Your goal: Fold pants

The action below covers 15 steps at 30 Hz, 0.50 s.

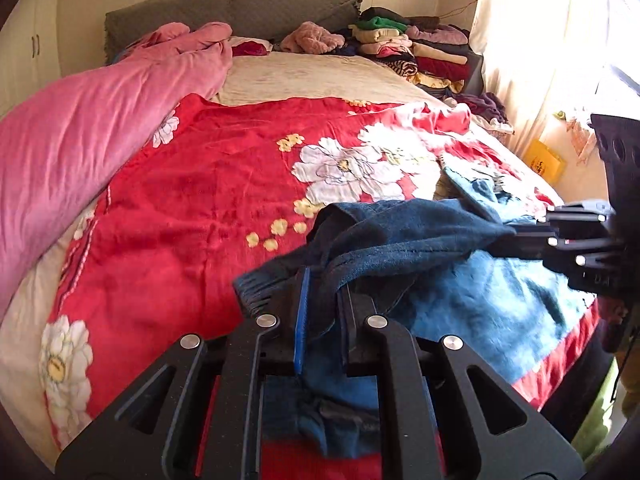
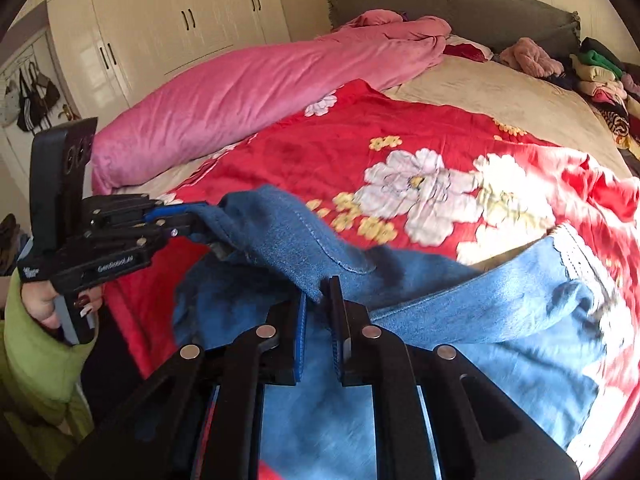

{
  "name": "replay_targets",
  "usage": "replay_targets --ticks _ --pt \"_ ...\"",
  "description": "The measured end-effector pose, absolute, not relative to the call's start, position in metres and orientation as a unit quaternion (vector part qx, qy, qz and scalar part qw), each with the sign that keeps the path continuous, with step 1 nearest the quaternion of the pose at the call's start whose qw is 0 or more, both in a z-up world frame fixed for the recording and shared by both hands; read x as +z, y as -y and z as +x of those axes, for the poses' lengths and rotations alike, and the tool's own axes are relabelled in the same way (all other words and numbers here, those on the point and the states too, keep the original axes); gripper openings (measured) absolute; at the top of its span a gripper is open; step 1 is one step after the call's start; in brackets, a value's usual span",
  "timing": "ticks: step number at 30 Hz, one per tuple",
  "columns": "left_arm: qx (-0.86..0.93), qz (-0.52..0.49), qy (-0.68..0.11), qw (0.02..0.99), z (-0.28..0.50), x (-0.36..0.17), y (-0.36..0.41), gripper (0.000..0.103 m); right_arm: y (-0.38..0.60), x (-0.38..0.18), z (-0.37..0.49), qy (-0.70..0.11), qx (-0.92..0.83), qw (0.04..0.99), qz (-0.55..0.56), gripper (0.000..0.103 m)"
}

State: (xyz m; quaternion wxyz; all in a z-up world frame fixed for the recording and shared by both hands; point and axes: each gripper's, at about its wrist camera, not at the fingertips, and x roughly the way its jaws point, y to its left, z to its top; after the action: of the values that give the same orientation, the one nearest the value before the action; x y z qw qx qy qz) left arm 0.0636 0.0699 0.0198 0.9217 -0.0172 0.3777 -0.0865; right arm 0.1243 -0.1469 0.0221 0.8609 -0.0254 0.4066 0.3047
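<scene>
Blue denim pants (image 1: 400, 236) lie bunched on the red flowered blanket (image 1: 220, 184), one end lifted off it. My left gripper (image 1: 324, 280) is shut on a dark ribbed edge of the pants, and the cloth hangs between its fingers. My right gripper (image 2: 322, 292) is shut on a fold of the pants (image 2: 480, 300) a short way along the same edge. The fabric stretches between the two grips. Each gripper shows in the other's view: the right gripper (image 1: 516, 232) at the right side, the left gripper (image 2: 192, 220) at the left side. A pant leg with a white lace hem (image 2: 576, 256) trails to the right.
A rolled pink duvet (image 1: 80, 128) runs along the bed's left side. Stacked folded clothes (image 1: 420, 48) sit by the grey headboard (image 1: 240, 8). A curtain (image 1: 540, 60) hangs at the right, and white wardrobes (image 2: 180, 20) stand beyond the bed. A hand in a green sleeve (image 2: 36, 340) holds the left gripper.
</scene>
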Motion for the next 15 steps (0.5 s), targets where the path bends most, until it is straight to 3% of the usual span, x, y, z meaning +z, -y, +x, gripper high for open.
replay_targets --ticks 9,15 --pt "-0.073 0.004 -0.41 0.909 0.031 -0.001 -0.071 0.009 0.125 -0.007 0.064 -0.422 0.323 0.847 -0.028 0.01" --pt "-0.058 0.009 -0.442 0.895 0.016 -0.018 -0.078 0.022 0.112 -0.032 0.045 -0.452 0.327 0.829 -0.038 0.01"
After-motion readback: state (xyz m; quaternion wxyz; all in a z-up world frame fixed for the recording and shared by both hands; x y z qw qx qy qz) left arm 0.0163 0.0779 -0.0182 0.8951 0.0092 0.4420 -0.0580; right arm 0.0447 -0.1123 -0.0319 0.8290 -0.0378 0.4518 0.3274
